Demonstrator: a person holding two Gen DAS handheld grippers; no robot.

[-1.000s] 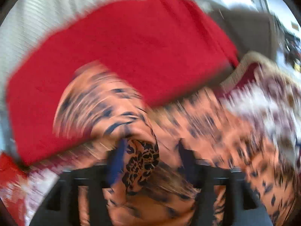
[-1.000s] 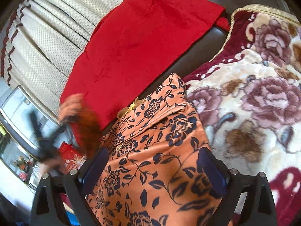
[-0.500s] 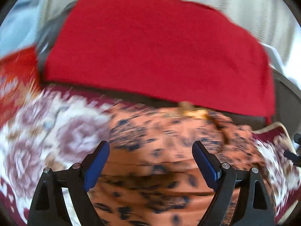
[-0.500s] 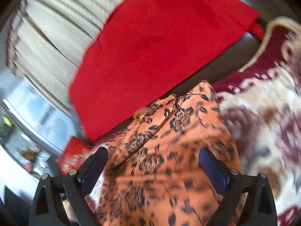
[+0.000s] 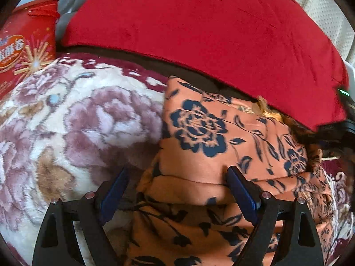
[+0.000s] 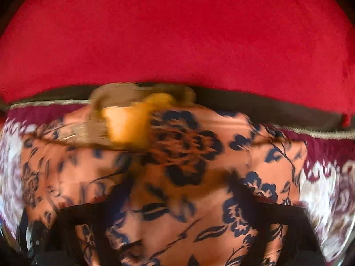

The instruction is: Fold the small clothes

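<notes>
Our left tool [image 5: 175, 190] hangs with its blue pads [image 5: 113, 190] spread wide, the near left edge of the orange floral garment [image 5: 213, 146] lying between them, ungripped. Our right tool [image 6: 177, 199] is badly blurred; its dark fingers [image 6: 255, 201] stand apart over the same cloth, yet we cannot tell whether they grip a fold. The garment lies bunched in layers on the plush floral blanket [image 5: 66, 122], its gold-trimmed end [image 6: 137, 119] toward the back. Beyond it a dark sofa seat edge [image 5: 124, 57] shows, then a red cloth [image 5: 199, 28] draped behind. A red snack box [image 5: 24, 44] stands far left beside the blanket.
</notes>
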